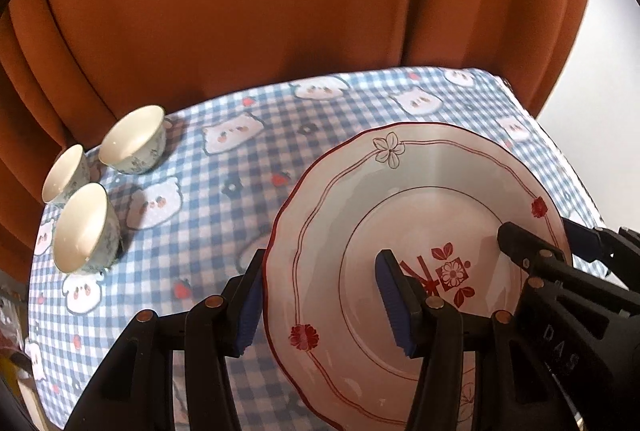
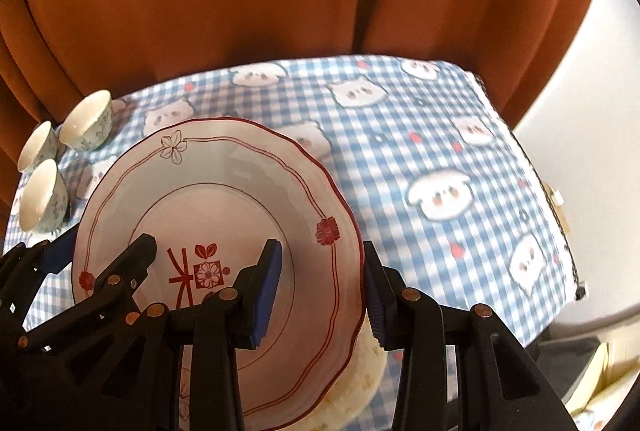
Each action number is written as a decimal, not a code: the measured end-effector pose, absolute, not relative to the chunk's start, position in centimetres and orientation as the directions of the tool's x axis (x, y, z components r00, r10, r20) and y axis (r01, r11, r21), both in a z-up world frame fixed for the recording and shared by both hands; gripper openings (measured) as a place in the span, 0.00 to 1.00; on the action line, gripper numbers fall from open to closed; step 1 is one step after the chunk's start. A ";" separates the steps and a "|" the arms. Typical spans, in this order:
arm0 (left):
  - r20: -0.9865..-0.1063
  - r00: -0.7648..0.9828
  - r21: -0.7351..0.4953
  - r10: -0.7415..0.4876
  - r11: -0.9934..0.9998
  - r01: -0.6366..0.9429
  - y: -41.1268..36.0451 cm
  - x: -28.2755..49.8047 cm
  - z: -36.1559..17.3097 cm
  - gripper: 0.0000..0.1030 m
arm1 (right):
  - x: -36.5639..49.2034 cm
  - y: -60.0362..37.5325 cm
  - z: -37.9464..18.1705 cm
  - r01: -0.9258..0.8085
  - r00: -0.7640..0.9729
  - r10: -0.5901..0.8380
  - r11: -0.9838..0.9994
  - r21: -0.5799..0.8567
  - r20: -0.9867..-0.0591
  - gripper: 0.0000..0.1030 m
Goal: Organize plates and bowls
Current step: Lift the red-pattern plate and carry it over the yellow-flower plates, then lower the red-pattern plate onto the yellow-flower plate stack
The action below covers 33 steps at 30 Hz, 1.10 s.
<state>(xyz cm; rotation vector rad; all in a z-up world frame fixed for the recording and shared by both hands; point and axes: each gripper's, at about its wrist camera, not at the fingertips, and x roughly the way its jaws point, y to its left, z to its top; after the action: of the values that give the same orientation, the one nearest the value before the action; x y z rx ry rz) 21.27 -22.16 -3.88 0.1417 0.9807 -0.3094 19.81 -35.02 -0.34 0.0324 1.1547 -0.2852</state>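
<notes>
With the left tool (image 1: 324, 299) and right tool (image 2: 320, 295) each pinching opposite rims of the red-trimmed plate (image 1: 420, 191), keep it level and clear of the three cups (image 1: 86, 227) at the counter's (image 1: 240, 159) far left corner.

The white plate (image 1: 420, 191) is showing red rim lines and flowers — the desk cloth (image 1: 248, 167) is showing blue-white checks, the curtain (image 1: 240, 11) glowing rust-orange behind.

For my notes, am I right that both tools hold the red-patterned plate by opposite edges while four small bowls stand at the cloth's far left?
Not quite: the left wrist view shows three small bowls, not four. Both the left tool and right tool do hold the plate.
</notes>
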 end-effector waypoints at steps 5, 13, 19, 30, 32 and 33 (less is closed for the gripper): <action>-0.852 0.484 -0.039 -0.201 0.945 0.324 -23.5 20.0 -5.1 0.53 | 17.9 -36.3 -1.1 0.256 0.349 -0.202 0.960 -0.114 -0.915 0.41; -0.875 0.461 -0.015 -0.152 0.958 0.288 -24.9 18.3 -7.4 0.53 | 16.4 -38.1 -3.4 0.222 0.309 -0.162 0.971 -0.095 -0.937 0.41; -0.893 0.434 -0.001 -0.114 0.968 0.251 -26.1 17.7 -9.6 0.53 | 16.4 -39.3 -6.1 0.169 0.275 -0.126 0.982 -0.081 -0.953 0.41; -0.899 0.435 0.039 -0.038 0.986 0.165 -27.2 17.5 -10.9 0.53 | 16.9 -40.7 -8.1 0.090 0.265 -0.067 0.995 -0.045 -0.962 0.41; -0.905 0.423 0.033 -0.033 0.989 0.146 -26.9 17.5 -11.1 0.53 | 17.0 -40.7 -8.2 0.073 0.267 -0.051 0.997 -0.033 -0.962 0.41; -0.908 0.417 0.034 -0.029 0.989 0.142 -26.9 17.5 -11.3 0.53 | 17.0 -40.7 -8.3 0.065 0.267 -0.044 0.997 -0.028 -0.963 0.41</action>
<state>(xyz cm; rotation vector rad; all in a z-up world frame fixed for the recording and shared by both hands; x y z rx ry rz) 17.49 -26.88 -11.26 0.1117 1.1358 -0.1073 17.00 -40.65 -8.25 0.0188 1.2981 -0.0741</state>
